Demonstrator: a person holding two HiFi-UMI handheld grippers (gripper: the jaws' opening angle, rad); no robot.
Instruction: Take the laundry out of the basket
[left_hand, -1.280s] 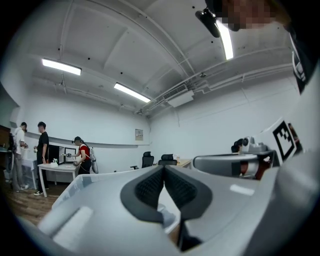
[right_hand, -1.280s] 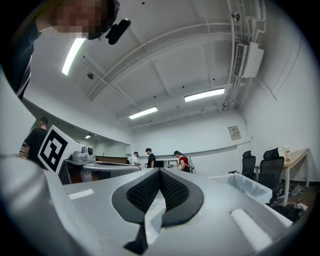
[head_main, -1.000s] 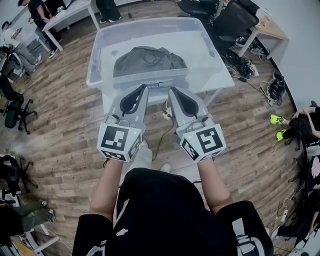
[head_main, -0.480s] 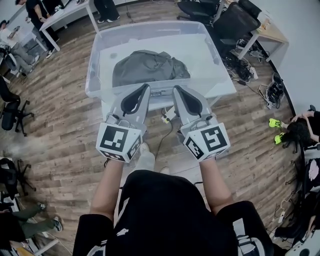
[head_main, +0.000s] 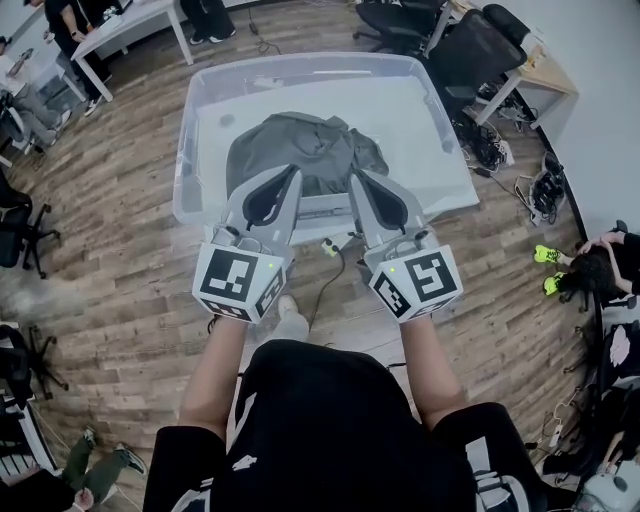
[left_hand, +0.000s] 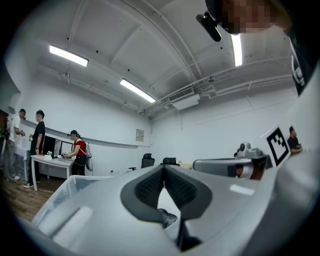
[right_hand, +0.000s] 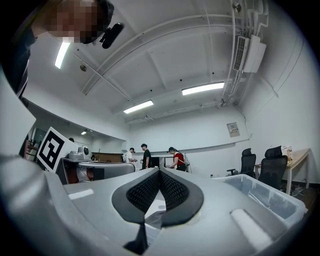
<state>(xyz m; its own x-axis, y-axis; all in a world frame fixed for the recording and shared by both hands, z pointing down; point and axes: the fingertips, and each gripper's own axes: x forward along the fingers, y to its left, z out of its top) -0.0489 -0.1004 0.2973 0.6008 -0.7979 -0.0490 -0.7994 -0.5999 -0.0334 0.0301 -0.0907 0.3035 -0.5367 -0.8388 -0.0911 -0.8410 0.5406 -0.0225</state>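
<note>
A clear plastic basket stands on a white table in the head view. A crumpled grey-green garment lies inside it. My left gripper and my right gripper are side by side, level, tips over the basket's near rim, just short of the garment. Both are shut with nothing between the jaws. In the left gripper view the left gripper has its pads together. The right gripper view shows the same for the right gripper, and the basket appears at the right.
Office chairs and a wooden desk stand at the far right. A white table with people is at the far left. A cable runs on the wood floor below the table. A person crouches at the right edge.
Both grippers have moved forward together, from short of the basket's near rim to over it. The basket and garment have drawn nearer in the head view. Jaws stayed shut.
</note>
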